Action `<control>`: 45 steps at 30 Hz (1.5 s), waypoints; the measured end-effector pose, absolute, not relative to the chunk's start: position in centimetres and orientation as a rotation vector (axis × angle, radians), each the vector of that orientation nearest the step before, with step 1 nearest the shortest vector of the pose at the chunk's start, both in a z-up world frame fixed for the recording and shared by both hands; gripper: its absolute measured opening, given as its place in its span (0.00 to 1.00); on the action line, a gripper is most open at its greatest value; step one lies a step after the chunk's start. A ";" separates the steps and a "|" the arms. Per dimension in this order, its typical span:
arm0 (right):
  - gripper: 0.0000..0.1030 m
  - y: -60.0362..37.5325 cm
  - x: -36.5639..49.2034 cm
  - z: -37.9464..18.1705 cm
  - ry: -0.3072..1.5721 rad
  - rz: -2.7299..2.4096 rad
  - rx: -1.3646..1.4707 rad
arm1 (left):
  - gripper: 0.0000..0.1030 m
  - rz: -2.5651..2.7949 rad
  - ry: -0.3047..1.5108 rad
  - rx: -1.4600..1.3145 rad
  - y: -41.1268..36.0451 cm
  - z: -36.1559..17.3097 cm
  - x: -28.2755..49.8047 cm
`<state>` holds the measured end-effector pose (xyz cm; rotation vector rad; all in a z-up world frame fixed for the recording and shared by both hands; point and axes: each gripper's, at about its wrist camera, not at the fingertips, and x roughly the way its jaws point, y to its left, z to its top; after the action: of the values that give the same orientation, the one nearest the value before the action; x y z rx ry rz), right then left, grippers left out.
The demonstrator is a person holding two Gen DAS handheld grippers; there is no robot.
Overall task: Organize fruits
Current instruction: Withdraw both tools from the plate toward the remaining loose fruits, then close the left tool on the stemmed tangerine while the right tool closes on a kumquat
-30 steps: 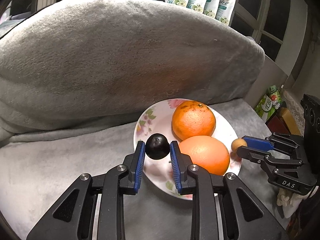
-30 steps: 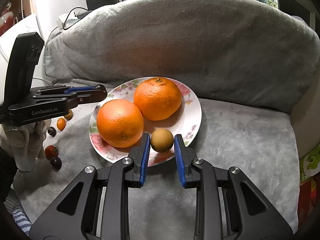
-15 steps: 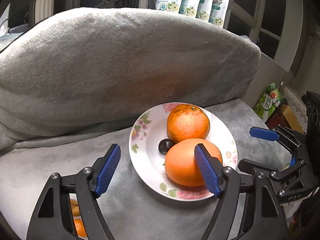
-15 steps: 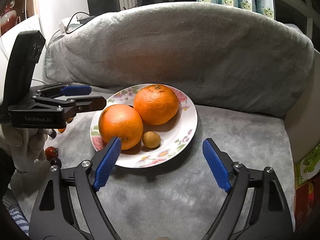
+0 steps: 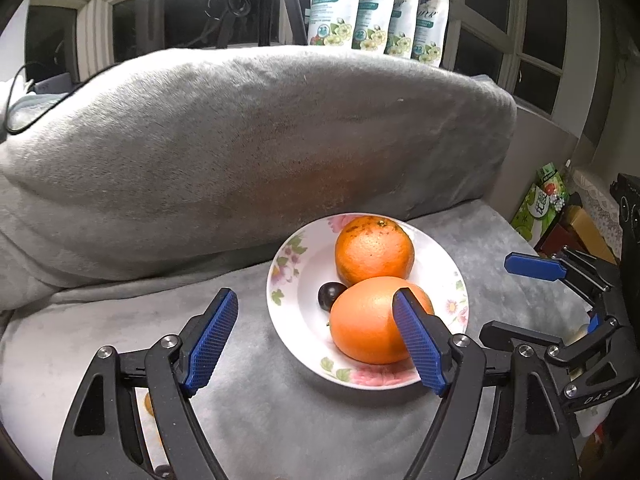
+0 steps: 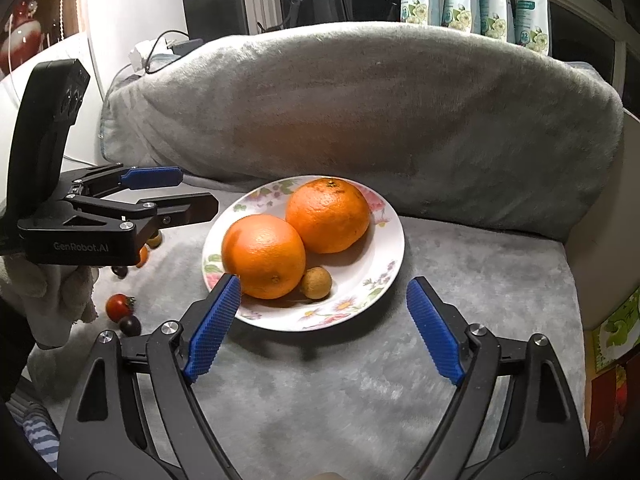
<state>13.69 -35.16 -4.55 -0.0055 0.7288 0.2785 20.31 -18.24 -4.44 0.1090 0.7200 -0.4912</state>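
Both tongs, left gripper (image 5: 316, 336) and right gripper (image 6: 324, 326), have just been opening and stand wide and empty near the plate (image 6: 390, 248), so next comes fetching the stray tomato (image 6: 119, 306) at far left.

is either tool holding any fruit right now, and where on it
Nothing is held. The left tool and the right tool both stand open and empty; the dark fruit and the small brown fruit lie on the plate.

"GenRobot.AI" on left tongs (image 6: 172, 192), "DAS" on right tongs (image 5: 536, 300)
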 end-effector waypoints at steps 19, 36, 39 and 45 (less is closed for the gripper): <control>0.85 -32.0 12.6 -2.1 0.718 0.367 0.073 | 0.78 -0.412 0.617 0.035 -9.7 -1.5 14.5; 0.85 -24.8 13.6 -2.5 0.765 0.517 0.058 | 0.77 -0.289 0.657 -0.034 -1.6 -4.8 9.8; 0.80 -23.4 14.0 -2.9 0.785 0.544 0.063 | 0.74 -0.267 0.666 -0.020 -0.9 -5.8 8.8; 0.69 -20.6 15.5 -4.5 0.866 0.586 0.086 | 0.64 -0.239 0.705 -0.012 0.8 -7.5 7.2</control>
<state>15.46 -20.56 -4.55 0.0859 0.8658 0.5861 7.15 0.82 -7.55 -0.0117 0.7047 -0.2389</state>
